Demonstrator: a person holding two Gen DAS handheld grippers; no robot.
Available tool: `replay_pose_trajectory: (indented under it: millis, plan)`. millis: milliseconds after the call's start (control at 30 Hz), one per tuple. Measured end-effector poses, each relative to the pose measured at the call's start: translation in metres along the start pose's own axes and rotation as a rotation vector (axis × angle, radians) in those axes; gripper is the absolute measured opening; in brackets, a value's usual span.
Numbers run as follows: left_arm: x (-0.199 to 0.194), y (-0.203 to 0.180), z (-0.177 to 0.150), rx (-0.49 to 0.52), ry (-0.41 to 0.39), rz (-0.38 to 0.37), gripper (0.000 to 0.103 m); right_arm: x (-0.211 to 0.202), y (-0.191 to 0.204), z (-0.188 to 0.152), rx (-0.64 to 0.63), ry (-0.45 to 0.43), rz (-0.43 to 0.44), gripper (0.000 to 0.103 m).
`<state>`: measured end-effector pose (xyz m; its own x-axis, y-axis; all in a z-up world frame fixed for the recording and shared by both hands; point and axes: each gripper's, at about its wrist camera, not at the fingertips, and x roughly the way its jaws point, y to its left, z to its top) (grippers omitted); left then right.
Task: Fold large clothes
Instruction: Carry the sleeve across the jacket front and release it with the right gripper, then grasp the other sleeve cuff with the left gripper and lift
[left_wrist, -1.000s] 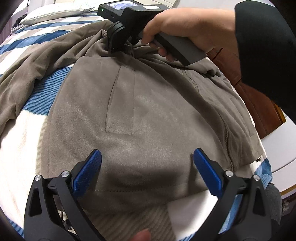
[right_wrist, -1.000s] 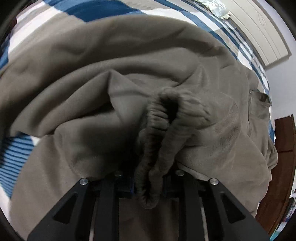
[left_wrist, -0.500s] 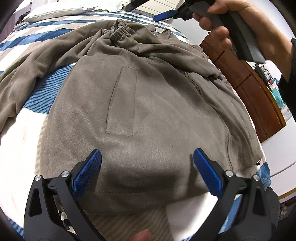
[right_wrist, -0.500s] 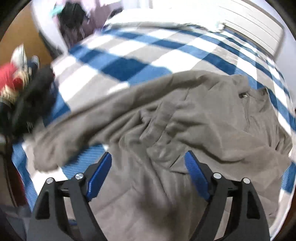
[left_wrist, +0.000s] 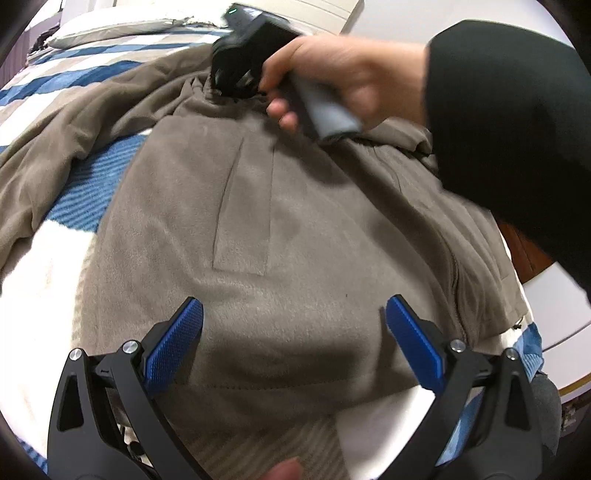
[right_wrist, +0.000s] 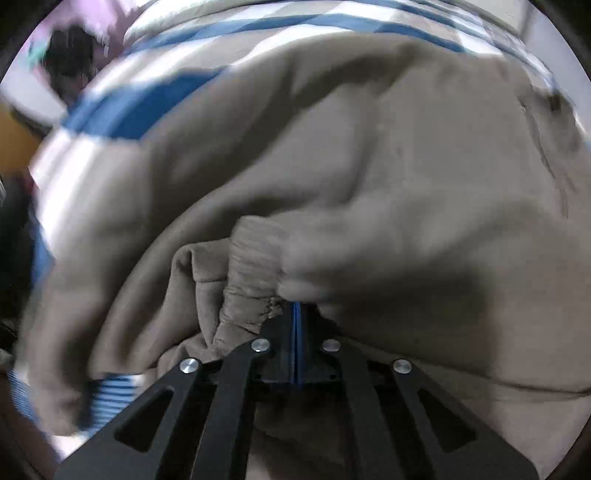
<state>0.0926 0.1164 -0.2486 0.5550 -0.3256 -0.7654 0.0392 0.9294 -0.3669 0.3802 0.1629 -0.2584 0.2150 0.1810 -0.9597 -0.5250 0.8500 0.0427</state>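
Note:
A large grey-brown fleece jacket lies spread on a blue and white striped bedspread; a slit pocket faces up. My left gripper is open and empty, hovering over the jacket's near hem. My right gripper is down at the far part of the jacket, held by a hand in a black sleeve. In the right wrist view the right gripper has its jaws closed together, and a ribbed cuff is bunched at their tips. Whether cloth is pinched is unclear in the blur.
A pillow lies at the bed's far end. Brown wooden furniture and a white surface stand to the right of the bed. The jacket's sleeve trails off to the left.
The right gripper, open and raised above the bed half a second ago, has come down onto the far part of the jacket and closed at the cuff. The left gripper has not moved.

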Motion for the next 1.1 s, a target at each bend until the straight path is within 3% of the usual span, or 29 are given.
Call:
replay_pose_trajectory:
  millis: [133,267,367,500,633,733,867,1000,1100]
  plan:
    - [-0.004,0.004,0.007,-0.033,-0.053,-0.025,0.097,-0.028,-0.013,0.0,-0.037,-0.018,0.07,0.003]
    - [0.0,0.001,0.012,-0.007,-0.052,-0.001,0.097,-0.089,-0.049,-0.014,-0.026,-0.132,0.119,0.003]
    - [0.005,0.003,0.01,-0.023,-0.033,-0.001,0.097,-0.117,-0.11,-0.032,0.037,-0.175,0.028,0.004]
    - [0.01,0.003,0.009,-0.011,-0.019,0.01,0.097,-0.116,-0.197,-0.081,0.228,-0.14,-0.098,0.004]
    - [0.014,0.005,0.007,-0.01,-0.006,0.016,0.097,-0.082,-0.239,-0.136,0.347,-0.058,-0.112,0.002]
    - [0.017,0.005,0.007,0.01,-0.002,0.034,0.097,-0.056,-0.243,-0.152,0.384,-0.083,-0.088,0.001]
    - [0.019,0.0,0.006,0.051,-0.011,0.064,0.097,-0.059,-0.236,-0.141,0.398,-0.075,-0.119,0.002]
    - [0.008,0.006,0.008,0.017,-0.034,0.038,0.097,-0.097,-0.203,-0.156,0.31,-0.127,-0.02,0.005]
    - [0.002,0.017,0.01,-0.04,-0.043,0.027,0.097,-0.131,-0.172,-0.204,0.231,-0.154,0.022,0.012]
